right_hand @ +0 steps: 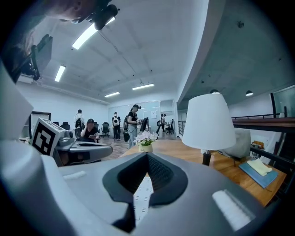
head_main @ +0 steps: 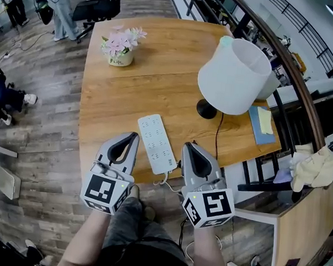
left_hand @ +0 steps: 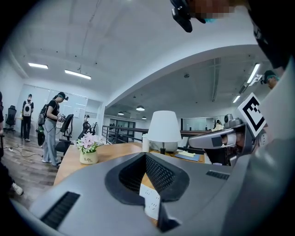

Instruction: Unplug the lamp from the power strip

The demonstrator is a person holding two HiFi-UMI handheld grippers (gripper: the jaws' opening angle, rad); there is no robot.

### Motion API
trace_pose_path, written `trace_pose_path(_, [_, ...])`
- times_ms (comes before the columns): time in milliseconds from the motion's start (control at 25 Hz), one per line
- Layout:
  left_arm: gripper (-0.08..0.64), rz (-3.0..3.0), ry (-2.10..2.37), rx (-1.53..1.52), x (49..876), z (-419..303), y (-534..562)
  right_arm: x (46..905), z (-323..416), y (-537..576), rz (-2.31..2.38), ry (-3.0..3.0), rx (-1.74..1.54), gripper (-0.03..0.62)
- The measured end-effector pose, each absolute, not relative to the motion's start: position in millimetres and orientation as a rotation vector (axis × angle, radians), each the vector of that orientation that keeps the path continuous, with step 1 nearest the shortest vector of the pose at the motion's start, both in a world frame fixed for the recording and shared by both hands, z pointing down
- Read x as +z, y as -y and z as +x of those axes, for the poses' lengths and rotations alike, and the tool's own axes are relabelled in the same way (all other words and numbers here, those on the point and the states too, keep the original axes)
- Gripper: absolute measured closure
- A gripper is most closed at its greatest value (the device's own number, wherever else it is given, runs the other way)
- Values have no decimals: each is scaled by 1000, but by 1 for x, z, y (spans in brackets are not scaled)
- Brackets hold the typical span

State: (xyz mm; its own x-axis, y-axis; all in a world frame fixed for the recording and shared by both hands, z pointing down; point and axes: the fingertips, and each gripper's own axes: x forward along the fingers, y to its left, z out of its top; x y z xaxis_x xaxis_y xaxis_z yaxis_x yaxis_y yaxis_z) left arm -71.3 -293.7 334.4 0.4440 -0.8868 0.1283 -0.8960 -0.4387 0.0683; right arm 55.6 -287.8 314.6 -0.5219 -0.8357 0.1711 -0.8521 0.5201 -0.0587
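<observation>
- Grey plastic comes first: the 2 grippers hang over the near edge of the tabletop (head_main: 129, 98). The left gripper (head_main: 134, 135) and the right gripper (head_main: 187, 144) flank the near end of the strip.
- Each gripper has its jaws pressed together tip to tip, with nothing caught between the pads. Both seem to be held above the wood, not resting on anything.
- The white power strip (head_main: 156, 143) lies flat between them, near the middle of the near edge, with its length running away from that edge. Its white lead (head_main: 165, 181) drops over the edge.
- Every socket that shows on the strip's face looks bare; I can see no plug in it.
- The black cord (head_main: 217, 133) runs from the lamp's base straight toward the near edge and goes out of sight behind the right gripper. Its plug end is hidden.
- The lamp (head_main: 235, 75) stands upright toward the right edge, with a white shade over a black base, well apart from the strip.
- A blue notebook (head_main: 263, 124) with yellow notes lies at the right edge, just beside the lamp. A flower pot (head_main: 121, 46) stands toward the far left corner.
- My reading is that the unplugging looks already done, since the strip carries no plug. With the cord's end hidden, I cannot confirm where the plug now lies.
</observation>
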Motion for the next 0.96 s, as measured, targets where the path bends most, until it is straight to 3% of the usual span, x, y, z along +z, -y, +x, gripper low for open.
trace_pose_path(960, [565, 2593, 1638, 12, 290, -71, 270, 269, 48, 268, 1429, 2733, 93, 584])
